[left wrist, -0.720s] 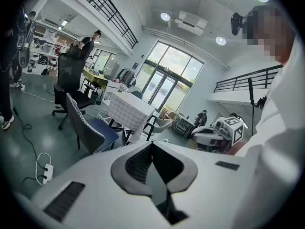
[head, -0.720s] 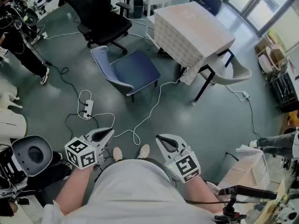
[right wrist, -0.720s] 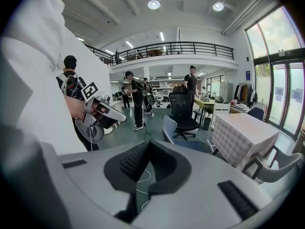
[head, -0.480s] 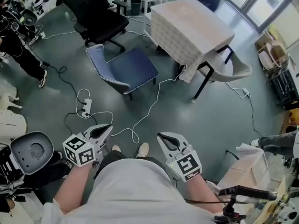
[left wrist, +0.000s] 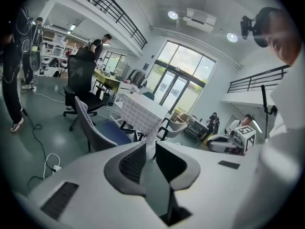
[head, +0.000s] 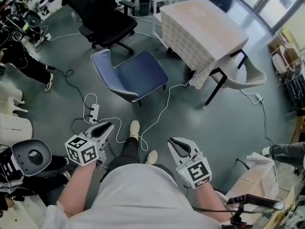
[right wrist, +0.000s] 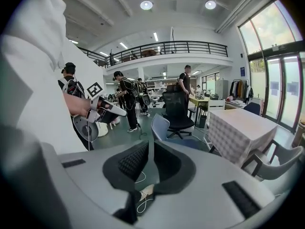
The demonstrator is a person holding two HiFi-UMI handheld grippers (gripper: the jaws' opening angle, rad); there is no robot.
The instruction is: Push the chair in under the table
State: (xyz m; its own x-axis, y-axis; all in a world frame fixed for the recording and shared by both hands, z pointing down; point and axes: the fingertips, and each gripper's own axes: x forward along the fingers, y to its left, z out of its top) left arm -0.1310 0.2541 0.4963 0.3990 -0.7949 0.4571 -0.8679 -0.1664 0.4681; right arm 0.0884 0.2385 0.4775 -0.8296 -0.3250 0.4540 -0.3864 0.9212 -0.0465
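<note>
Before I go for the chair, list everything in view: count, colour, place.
blue padded chair with patterned back: one, blue, floor left of the table, not under it.
table under pale checked cloth: one, beige, upper right.
black office chair: one, black, upper left.
pale shell chair: one, beige, table's right side.
white power strip: one, white, floor, lower left.
white cables: several, white, floor, from the strip toward the table.
bystander: one, dark clothes, left edge.
left gripper: one, grey, lower left, shut, empty.
right gripper: one, grey, lower right, shut, empty.
person's shoes: two, white, between the grippers.
</note>
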